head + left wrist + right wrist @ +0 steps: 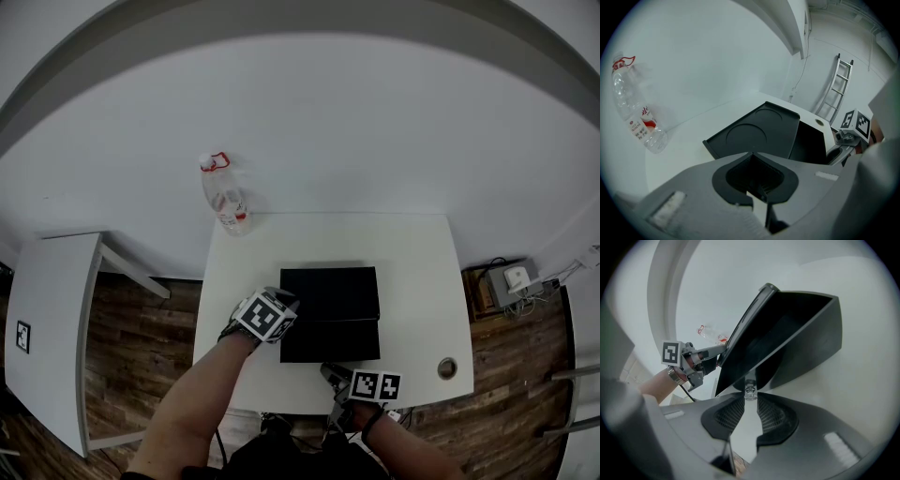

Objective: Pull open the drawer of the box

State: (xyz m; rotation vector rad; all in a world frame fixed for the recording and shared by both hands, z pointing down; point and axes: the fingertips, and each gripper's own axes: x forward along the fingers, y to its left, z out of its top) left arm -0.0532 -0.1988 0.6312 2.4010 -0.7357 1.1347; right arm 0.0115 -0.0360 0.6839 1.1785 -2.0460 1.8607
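A black box point(328, 289) lies in the middle of the white table point(412, 272), its drawer point(330, 341) drawn out toward me. In the left gripper view the box top point(754, 129) has the open drawer point(811, 143) to its right. My right gripper point(750, 398) is shut on the small clear knob point(750, 391) on the drawer front point(787, 333); in the head view it point(336, 371) sits at the drawer's near edge. My left gripper point(286, 302) rests against the box's left side, its jaws point(751, 154) shut with nothing between them.
A clear plastic bottle point(223, 195) with a red label stands at the table's far left corner. A small white side table point(52, 309) is to the left. A power box with cables point(506, 281) lies on the floor at right. The table has a cable hole point(447, 367).
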